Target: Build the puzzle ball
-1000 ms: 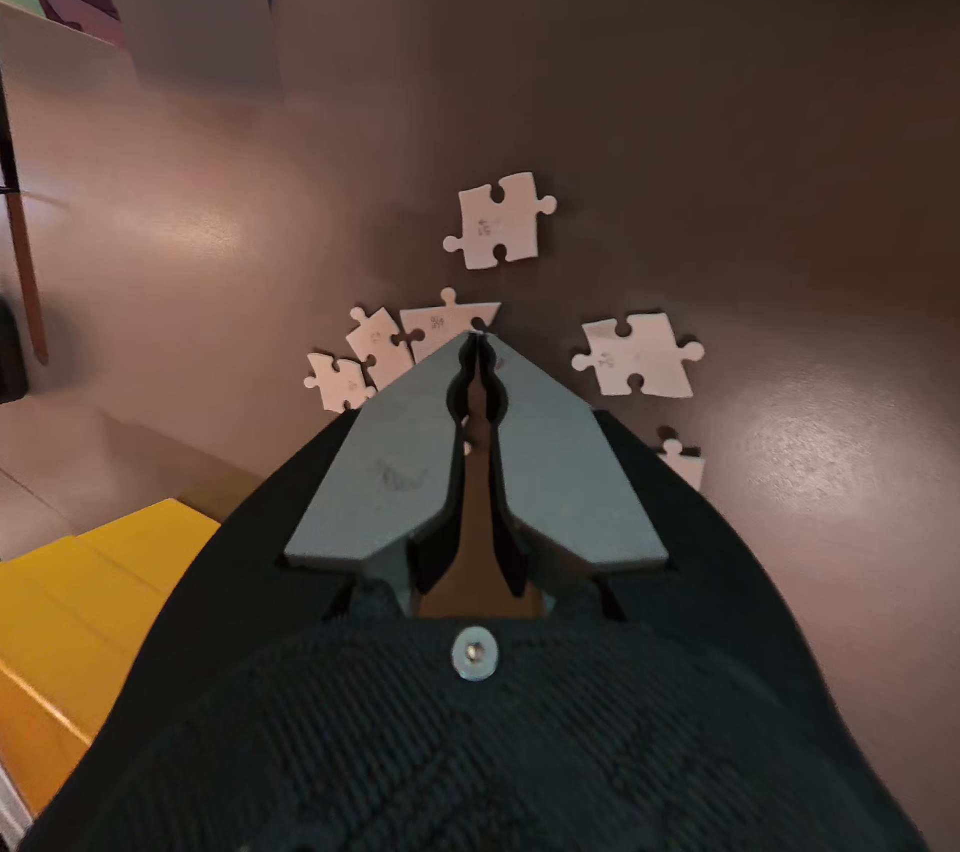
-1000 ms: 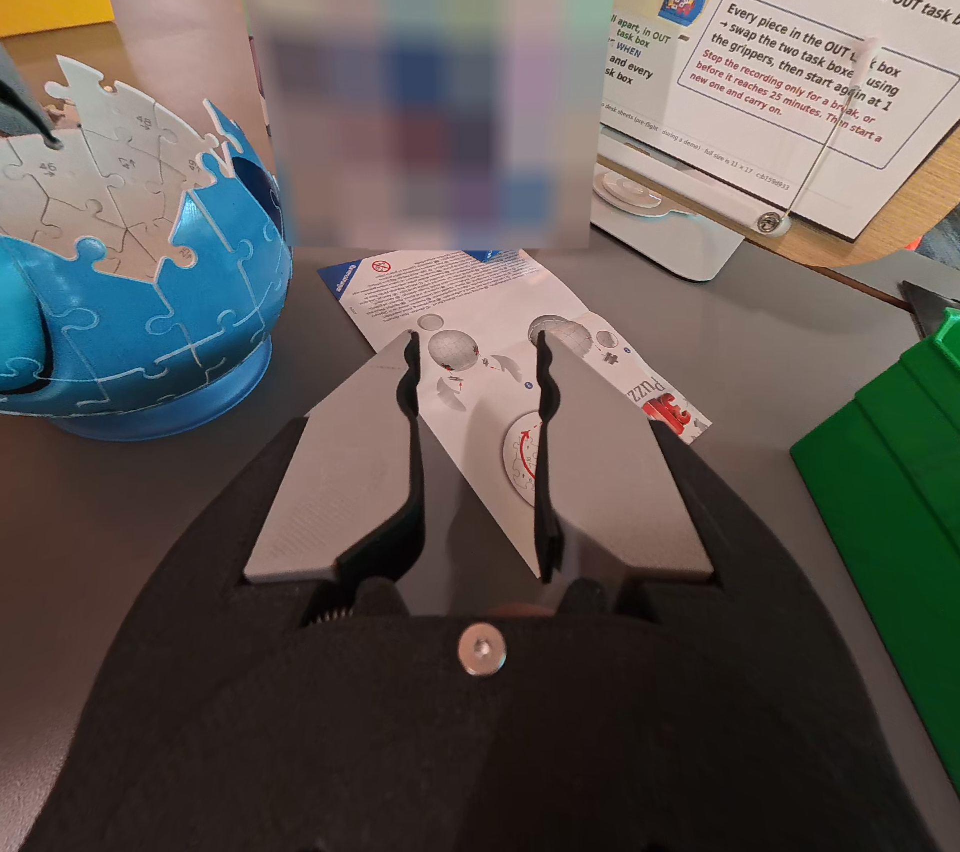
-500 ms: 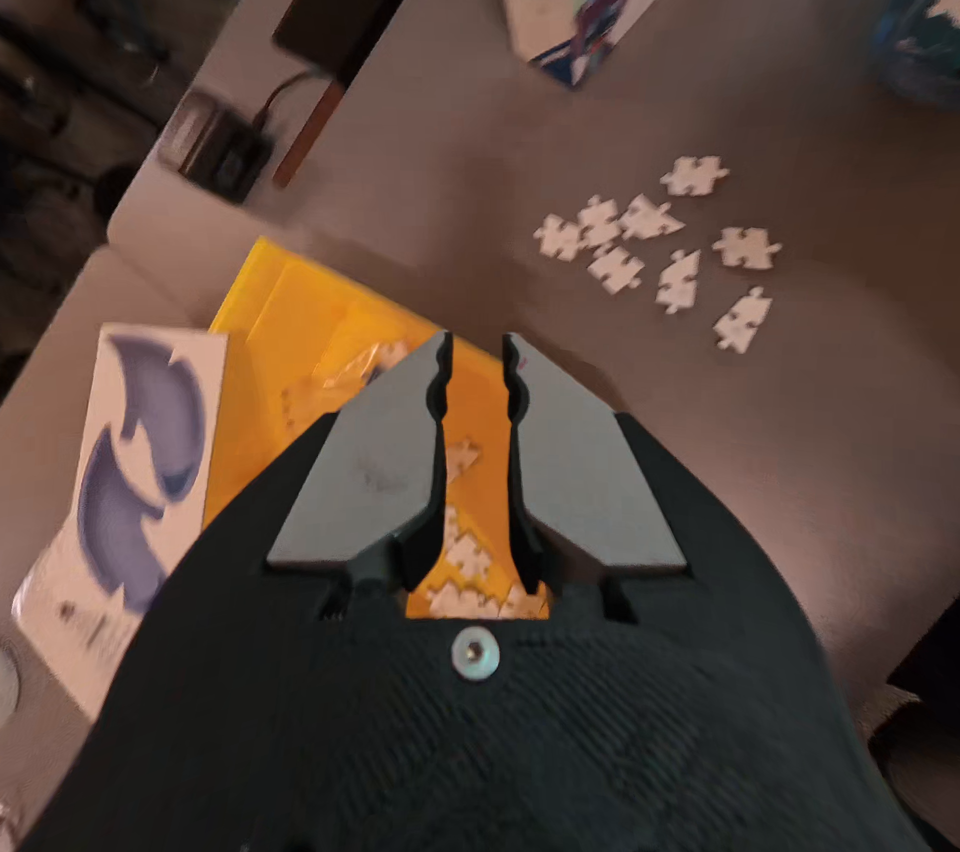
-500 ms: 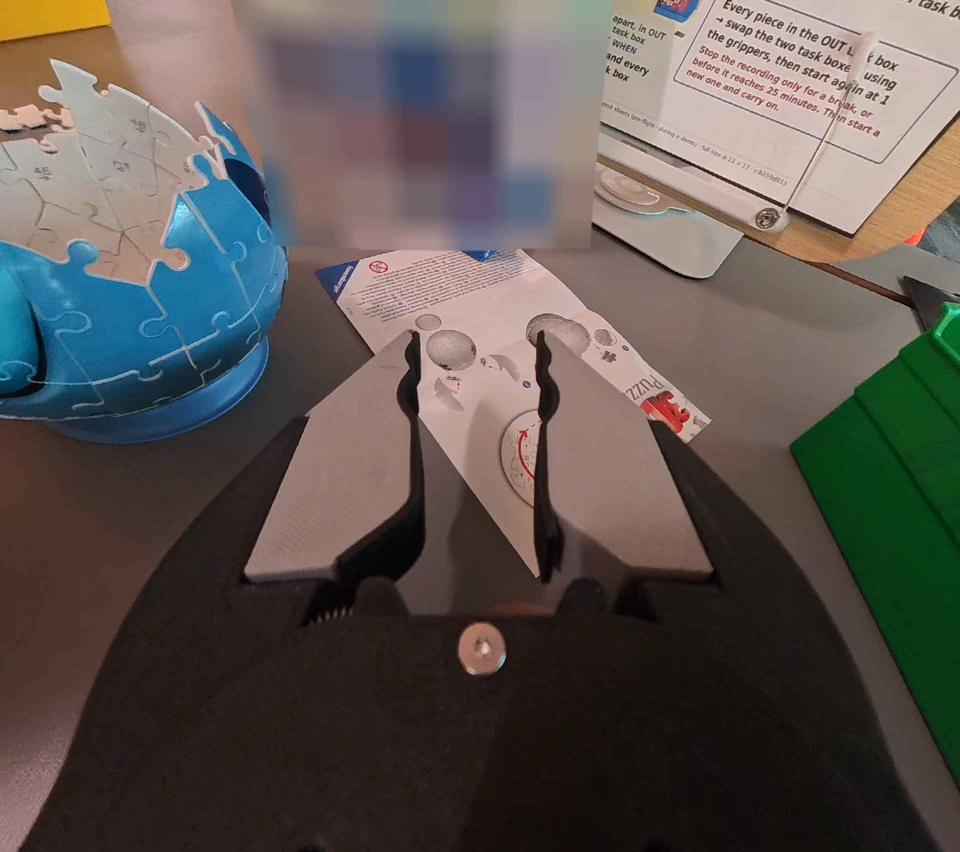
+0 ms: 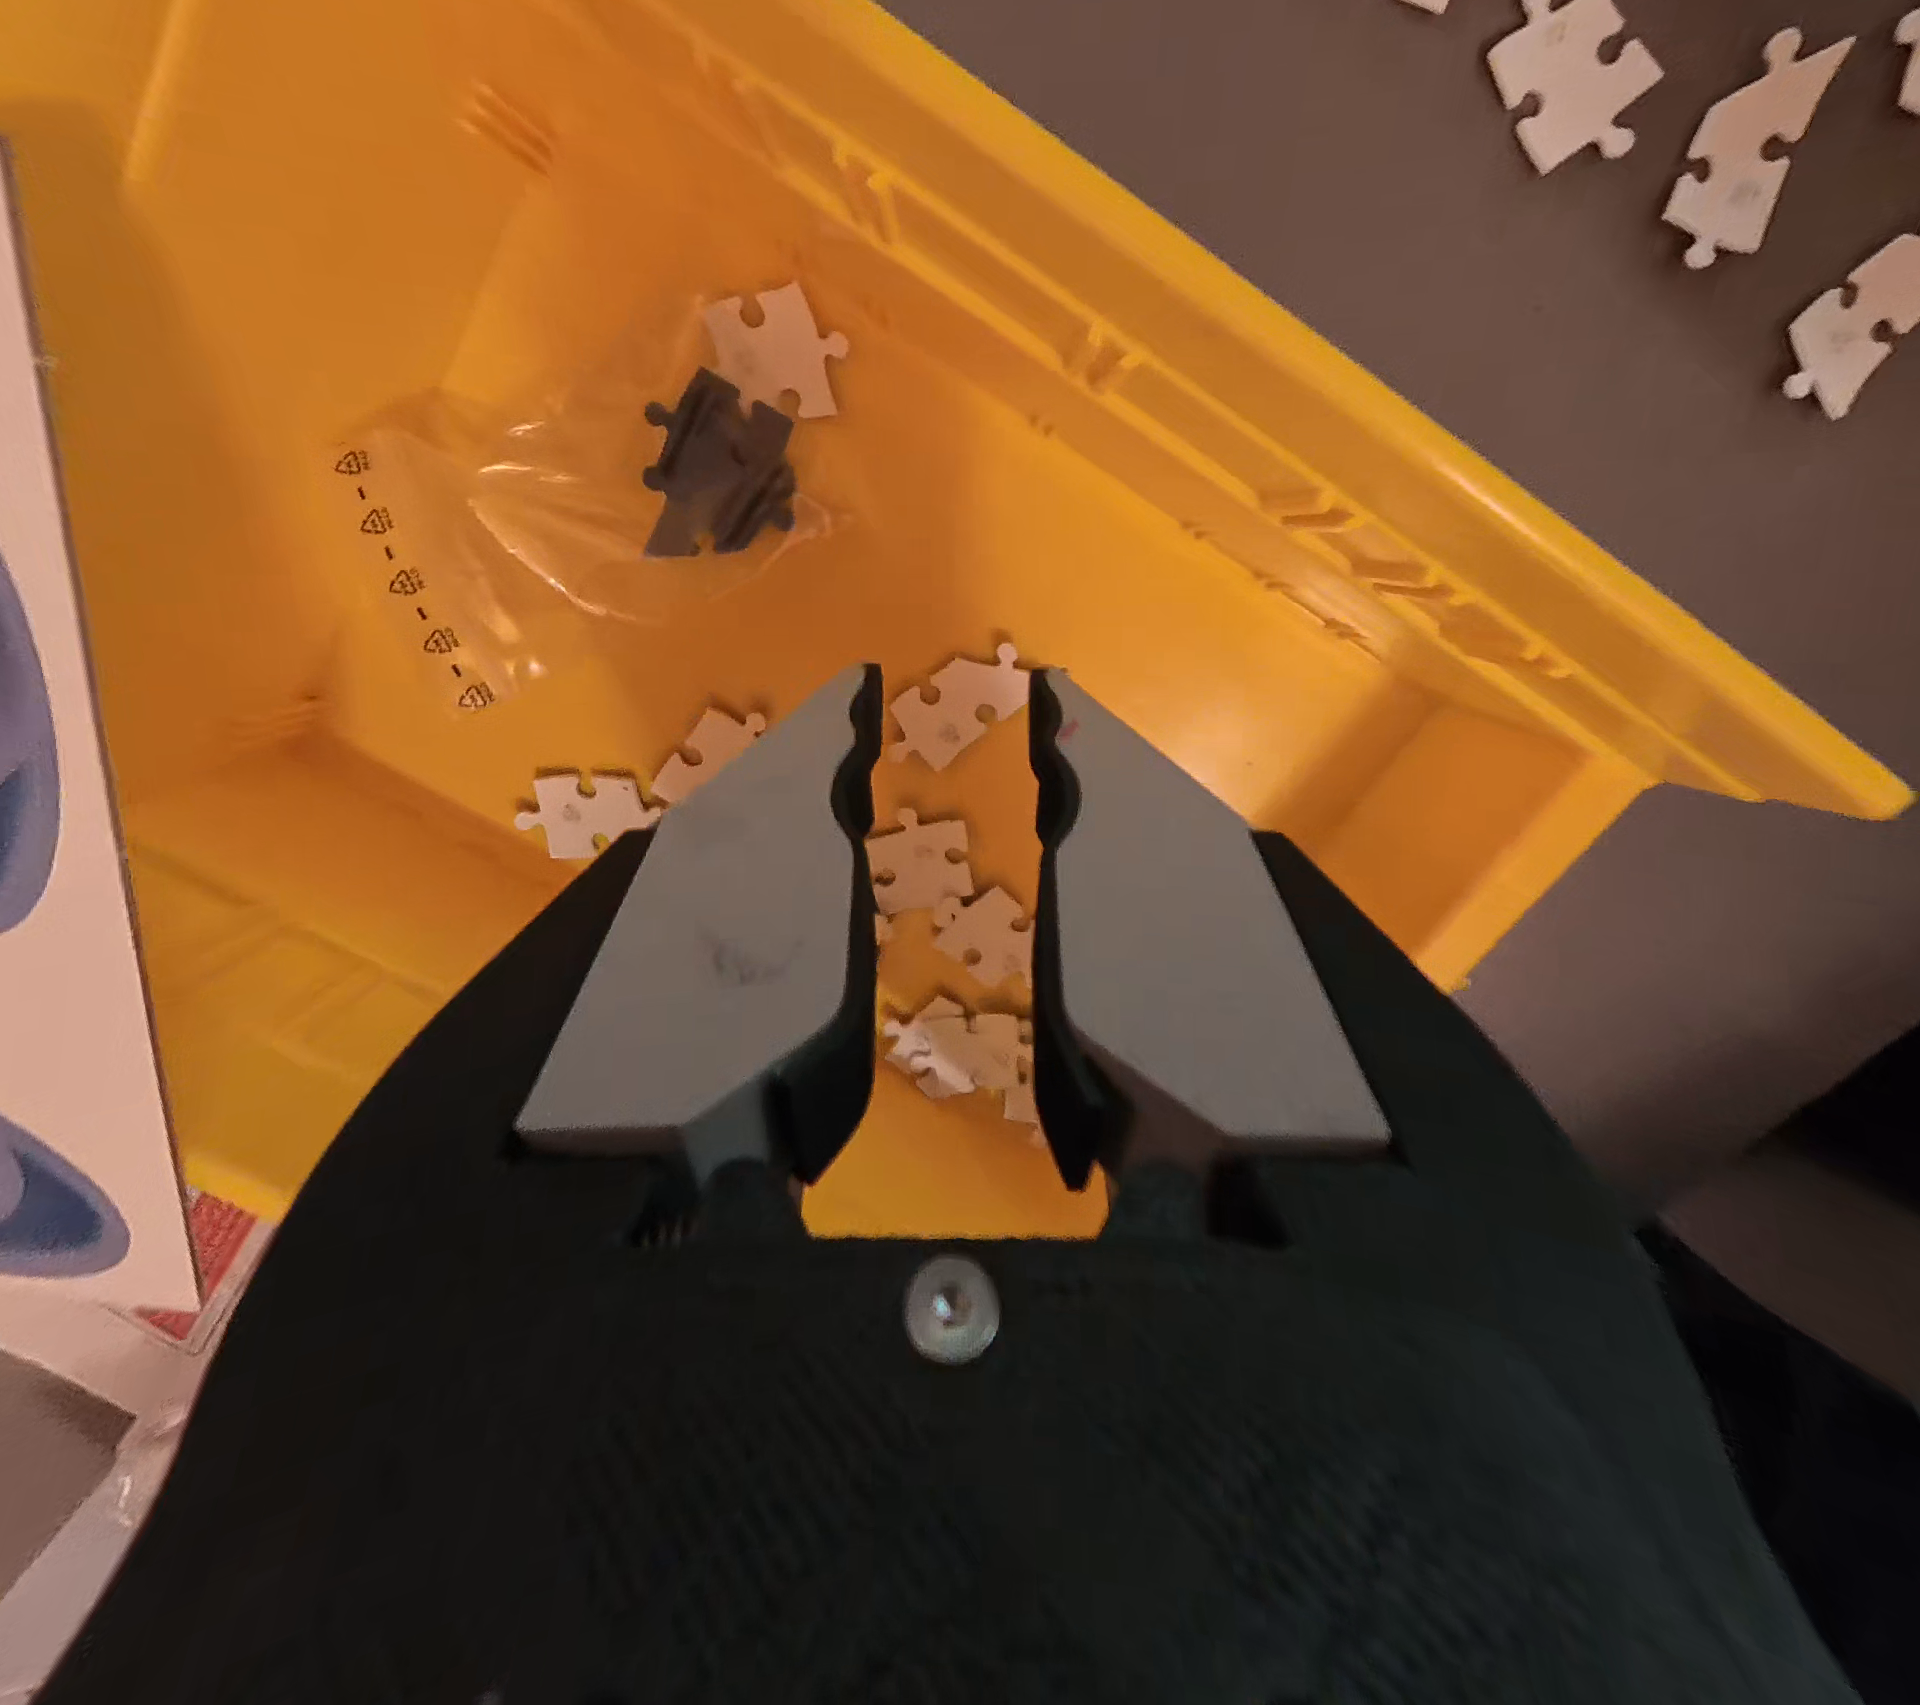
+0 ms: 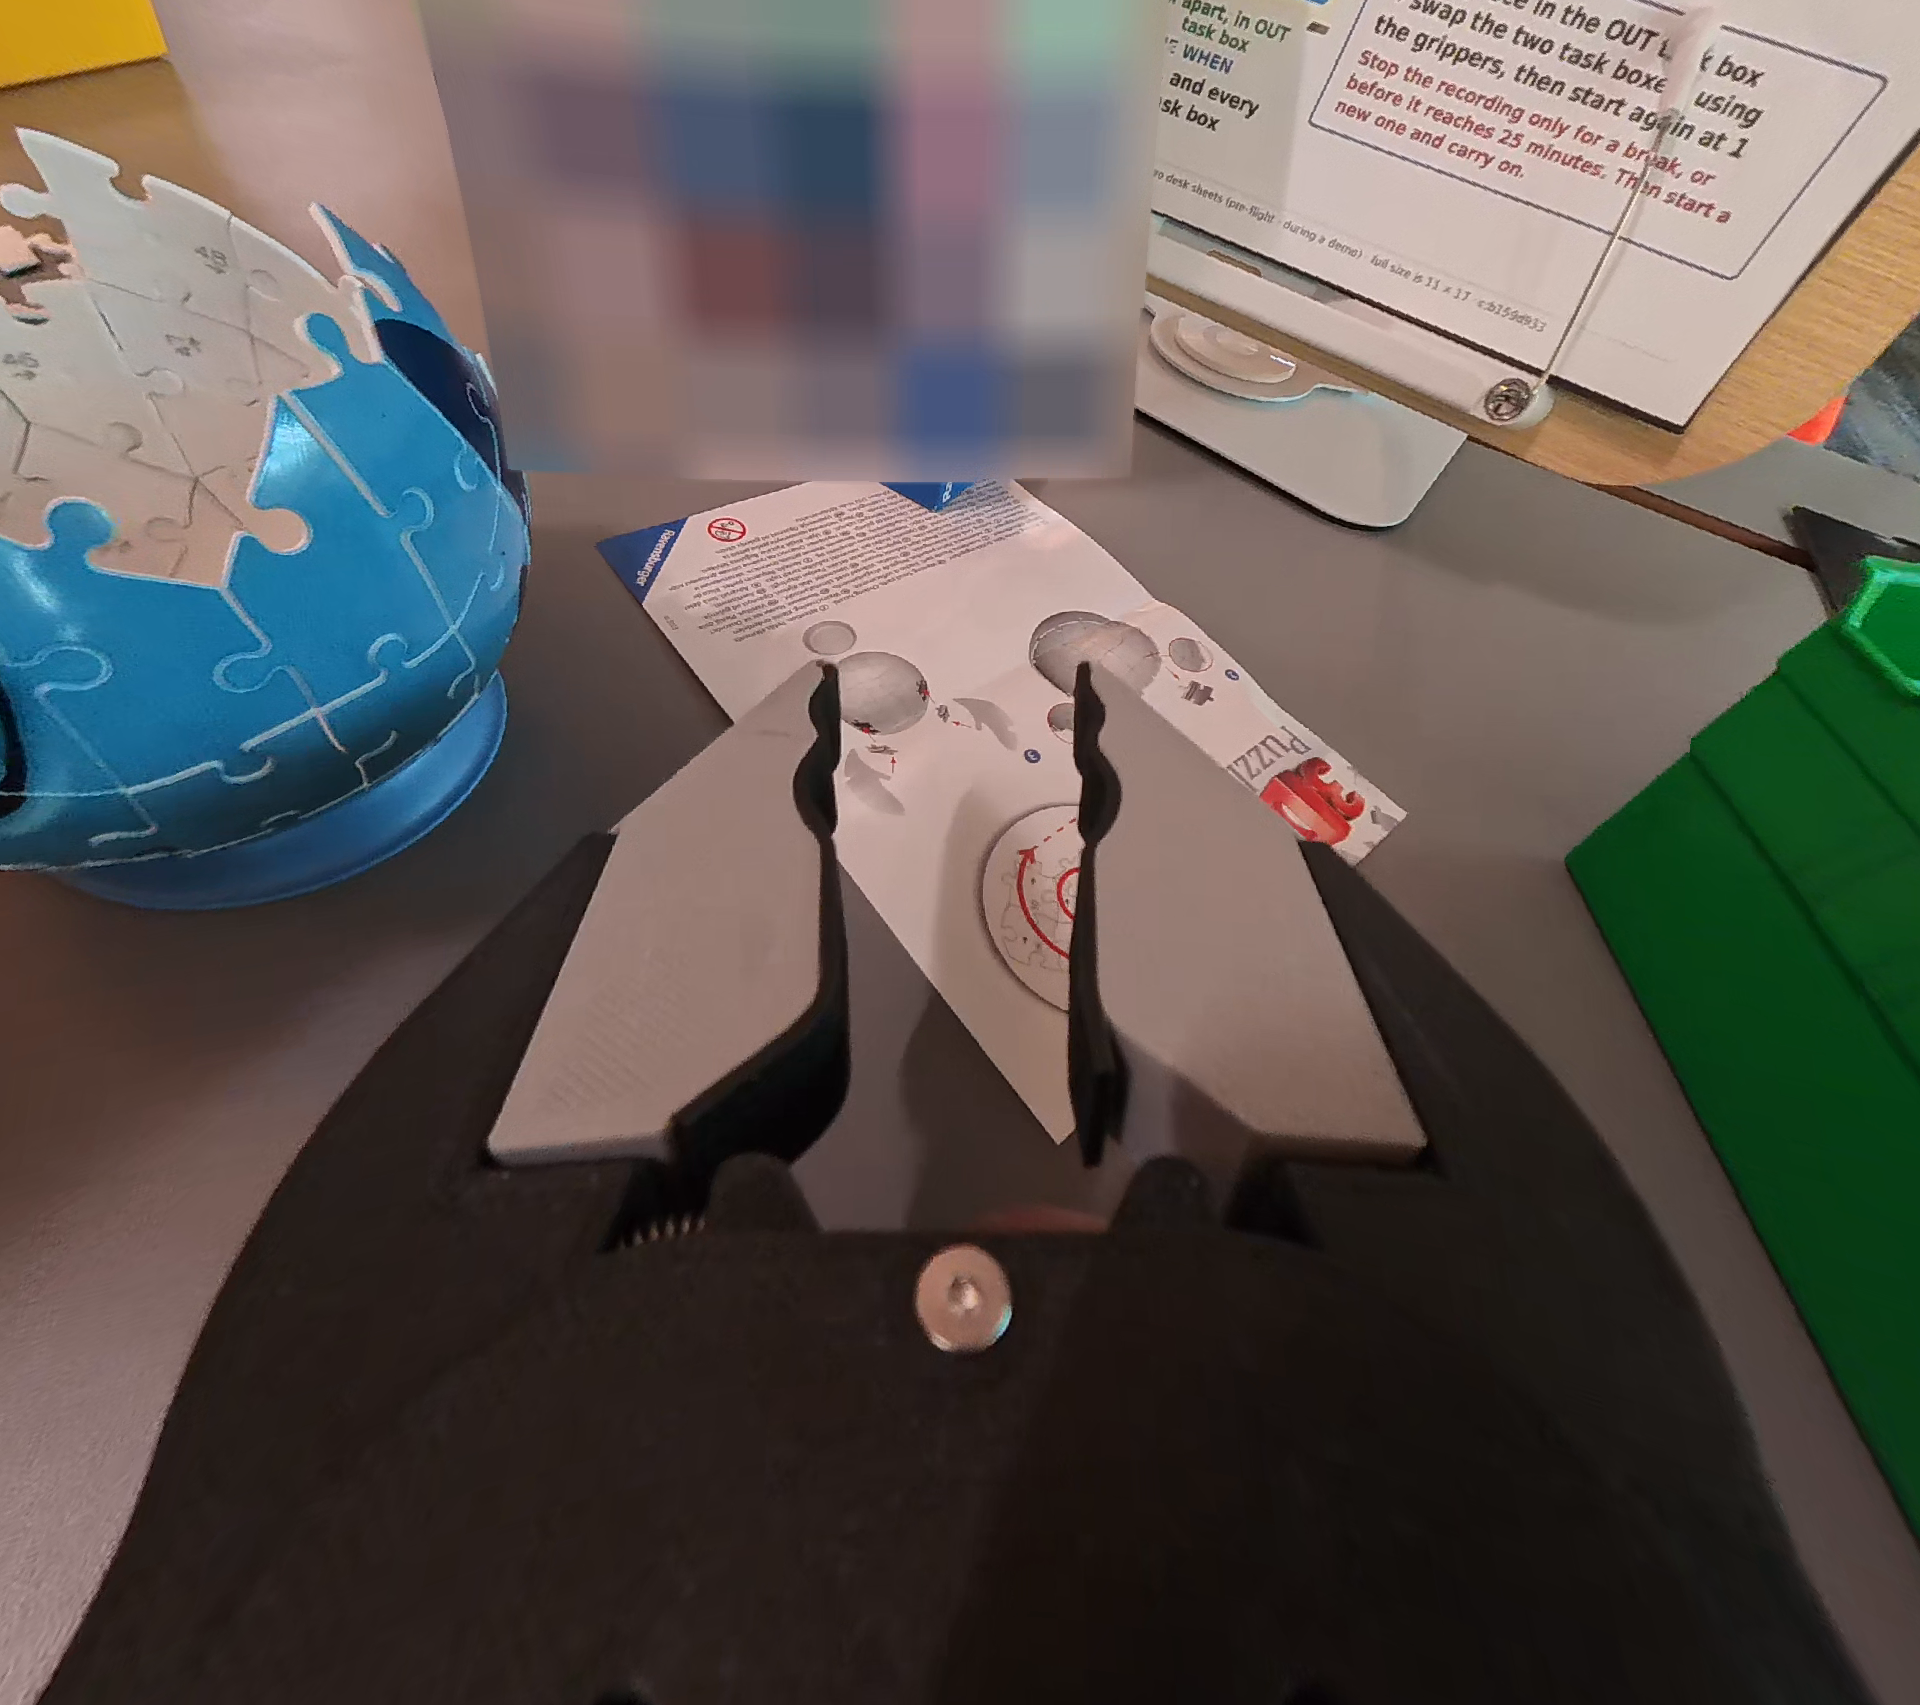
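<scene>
Now | my left gripper (image 5: 951, 689) open, empty, over yellow bin (image 5: 1143, 367) w/ loose pieces (image 5: 951, 710) | right gripper (image 6: 954, 684) open, empty, above leaflet (image 6: 966, 616) | half-built ball (image 6: 239, 564) on table, left of it

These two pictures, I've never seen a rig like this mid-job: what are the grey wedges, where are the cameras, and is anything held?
Each picture comes from a camera on a hand-held claw, looking along its two grey fingers. The left claw is open and empty above a yellow box holding loose white puzzle pieces and a clear bag of dark pieces. More white pieces lie on the grey table beside it. The right claw is also open and empty, over a folded instruction leaflet. To its left stands the half-built blue puzzle ball on its blue stand; a green box sits at the right.
</scene>
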Demonstrator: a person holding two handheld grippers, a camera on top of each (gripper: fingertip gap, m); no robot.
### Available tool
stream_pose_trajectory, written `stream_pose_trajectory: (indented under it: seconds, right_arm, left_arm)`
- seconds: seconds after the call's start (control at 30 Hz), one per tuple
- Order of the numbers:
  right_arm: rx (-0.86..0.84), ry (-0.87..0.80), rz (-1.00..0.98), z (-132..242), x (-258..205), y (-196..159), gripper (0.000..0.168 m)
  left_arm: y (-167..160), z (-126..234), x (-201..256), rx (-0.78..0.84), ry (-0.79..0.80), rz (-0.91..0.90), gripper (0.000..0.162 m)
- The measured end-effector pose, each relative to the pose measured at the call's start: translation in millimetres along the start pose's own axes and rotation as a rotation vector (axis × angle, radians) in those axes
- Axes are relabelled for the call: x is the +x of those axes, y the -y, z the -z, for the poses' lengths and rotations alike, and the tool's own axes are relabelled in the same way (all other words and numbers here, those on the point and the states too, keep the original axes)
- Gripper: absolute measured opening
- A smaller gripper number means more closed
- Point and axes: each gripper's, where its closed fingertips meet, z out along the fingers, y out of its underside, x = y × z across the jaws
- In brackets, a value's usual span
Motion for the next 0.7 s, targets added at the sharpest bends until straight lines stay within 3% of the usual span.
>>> stream_pose_trajectory:
  seconds: [0.33, 0.7]
  right_arm:
    - [0.003, 0.012, 0.001, -0.6, -0.2, 0.3, 0.042]
    - [0.021, 0.015, 0.019, 1.7, -2.9, 2.9, 0.042]
  left_arm:
    - [-26.6, -36.3, -12.4, -0.181, -0.02, 0.0, 0.038]
    - [-51.4, -50.1, -13.9, -0.281, -0.023, -0.117, 0.04]
